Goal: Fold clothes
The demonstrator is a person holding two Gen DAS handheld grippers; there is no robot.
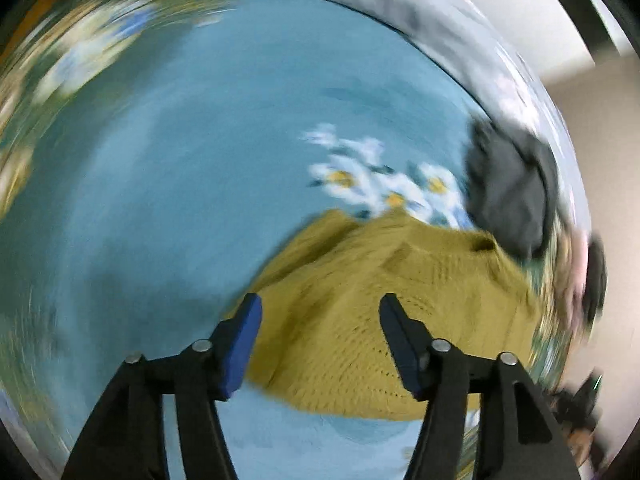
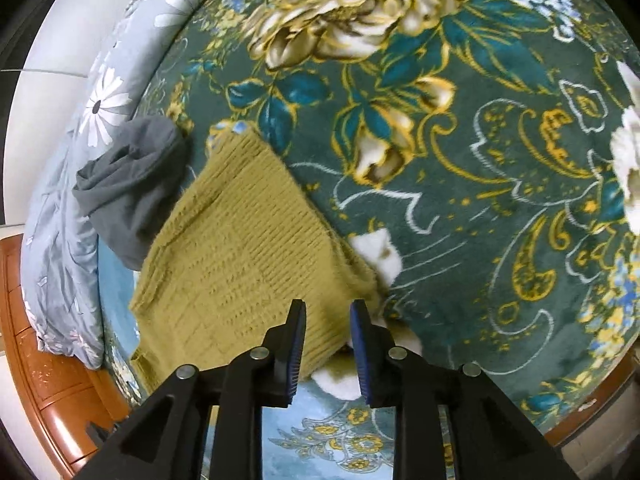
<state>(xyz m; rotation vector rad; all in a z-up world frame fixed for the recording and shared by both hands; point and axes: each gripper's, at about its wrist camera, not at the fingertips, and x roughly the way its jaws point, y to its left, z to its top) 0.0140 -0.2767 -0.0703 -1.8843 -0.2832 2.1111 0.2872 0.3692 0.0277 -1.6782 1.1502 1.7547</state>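
Both grippers parted and empty over the mustard-yellow ribbed knit sweater; no grasp yet.

Sweater lies flat on the floral teal-and-gold plush blanket, long axis running about 7 to 1 o'clock in the right wrist view. Right gripper: fingers narrowly apart, straddling the sweater's near right edge at 12, nearest arm. Left gripper: fingers wide apart, knit dead ahead; view motion-blurred. Crumpled dark grey garment touches the sweater at 10 o'clock.
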